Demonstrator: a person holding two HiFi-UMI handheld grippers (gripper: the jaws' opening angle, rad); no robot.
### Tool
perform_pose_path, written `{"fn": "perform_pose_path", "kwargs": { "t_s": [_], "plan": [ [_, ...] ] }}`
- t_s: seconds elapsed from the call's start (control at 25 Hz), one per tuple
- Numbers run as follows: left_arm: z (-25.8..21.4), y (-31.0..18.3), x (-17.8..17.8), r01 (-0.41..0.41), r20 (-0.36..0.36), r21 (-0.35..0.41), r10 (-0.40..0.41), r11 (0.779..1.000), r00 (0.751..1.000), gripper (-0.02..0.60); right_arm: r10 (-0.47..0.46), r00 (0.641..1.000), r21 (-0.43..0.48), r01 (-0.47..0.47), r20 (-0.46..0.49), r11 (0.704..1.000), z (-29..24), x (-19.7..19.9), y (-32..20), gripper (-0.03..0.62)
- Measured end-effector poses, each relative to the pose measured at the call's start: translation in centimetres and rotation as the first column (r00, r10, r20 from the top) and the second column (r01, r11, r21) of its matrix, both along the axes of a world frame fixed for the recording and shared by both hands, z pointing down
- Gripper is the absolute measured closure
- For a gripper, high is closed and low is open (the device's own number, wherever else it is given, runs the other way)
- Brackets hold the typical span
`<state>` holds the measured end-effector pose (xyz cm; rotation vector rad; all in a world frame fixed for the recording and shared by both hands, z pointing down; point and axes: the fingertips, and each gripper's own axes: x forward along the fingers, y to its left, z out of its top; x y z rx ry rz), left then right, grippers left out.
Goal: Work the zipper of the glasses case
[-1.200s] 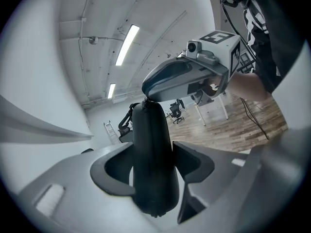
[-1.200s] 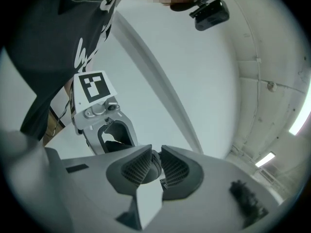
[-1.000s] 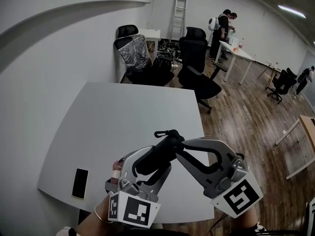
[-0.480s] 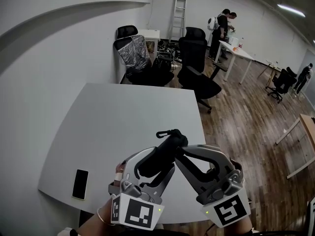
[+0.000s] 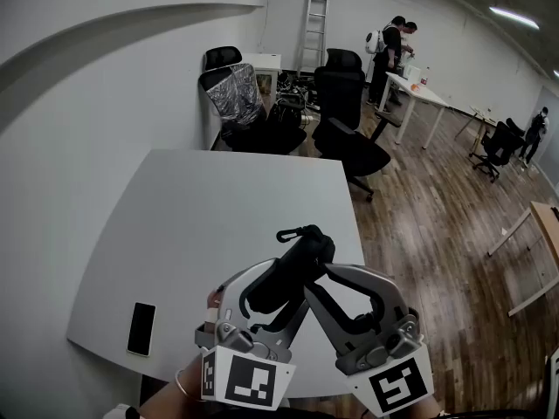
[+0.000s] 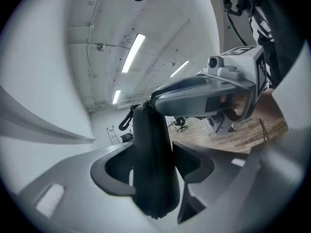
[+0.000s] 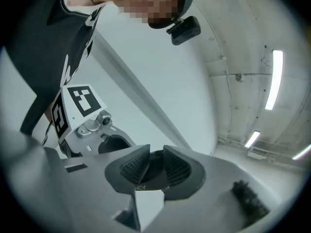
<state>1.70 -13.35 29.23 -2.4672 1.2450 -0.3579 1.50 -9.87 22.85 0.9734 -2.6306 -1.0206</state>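
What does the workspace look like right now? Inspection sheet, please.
surface: grey table, mostly bare.
job's things: black case, held up over the table.
clutter: phone at the near left corner.
grippers: left tool shut on case; right tool at the case's far end, jaws opening, pads not pressing.
cables: nothing seen on the table.
surroundings: chairs, ladder, people at a far desk.
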Motion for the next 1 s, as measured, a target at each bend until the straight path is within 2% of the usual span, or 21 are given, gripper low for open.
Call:
{"fn": "perform_pose_path", "kwargs": {
  "t_s": [0.16, 0.28, 0.4, 0.52, 0.6, 0.68, 0.76, 0.92, 1.0],
  "plan": [
    [-0.7, 0.3, 0.5, -0.017, 0.003, 0.023, 0.017, 1.0, 1.0, 0.327, 0.034, 0.999, -0.003, -0.034, 0.009, 0.999, -0.6, 1.1, -0.9, 0.521],
    [-0.6, 0.3, 0.3, -0.024, -0.001, 0.037, 0.024, 0.999, 1.0, 0.327, 0.033, 0.998, -0.029, -0.032, 0.055, 0.999, -0.7, 1.3, -1.3, 0.565],
    [-0.7, 0.6, 0.2, -0.031, -0.019, 0.059, 0.032, 0.998, 0.999, 0.328, 0.036, 0.996, -0.036, -0.033, 0.082, 0.999, -0.7, 1.5, -1.5, 0.579],
    [-0.6, 0.7, 0.1, -0.068, -0.022, 0.059, 0.069, 0.996, 0.997, 0.331, 0.021, 1.0, -0.011, -0.022, -0.022, 1.0, -0.7, 1.6, -1.5, 0.586],
    [-0.5, 0.6, -0.2, -0.112, 0.007, 0.069, 0.112, 0.991, 0.994, 0.334, -0.037, 0.992, -0.083, 0.027, -0.117, 0.996, 0.0, 1.9, -1.5, 0.588],
    [-0.3, 0.9, -0.7, -0.18, 0.045, 0.084, 0.176, 0.98, 0.983, 0.337, -0.127, 0.983, -0.23, 0.094, -0.133, 0.969, 0.6, 2.3, -1.5, 0.588],
    [-0.2, 1.3, -1.2, -0.256, 0.073, 0.095, 0.249, 0.962, 0.966, 0.339, -0.217, 0.973, -0.346, 0.18, -0.073, 0.921, 0.6, 2.1, -1.3, 0.588],
    [-1.7, 2.7, -1.1, -0.379, 0.083, 0.1, 0.372, 0.92, 0.925, 0.347, -0.314, 0.949, -0.421, 0.296, 0.029, 0.857, -0.8, 2.8, -1.1, 0.588],
    [-2.5, 3.4, -0.8, -0.414, 0.073, 0.105, 0.408, 0.904, 0.91, 0.348, -0.352, 0.93, -0.44, 0.36, 0.103, 0.823, -1.5, 3.3, -0.7, 0.588]
  ]
}}
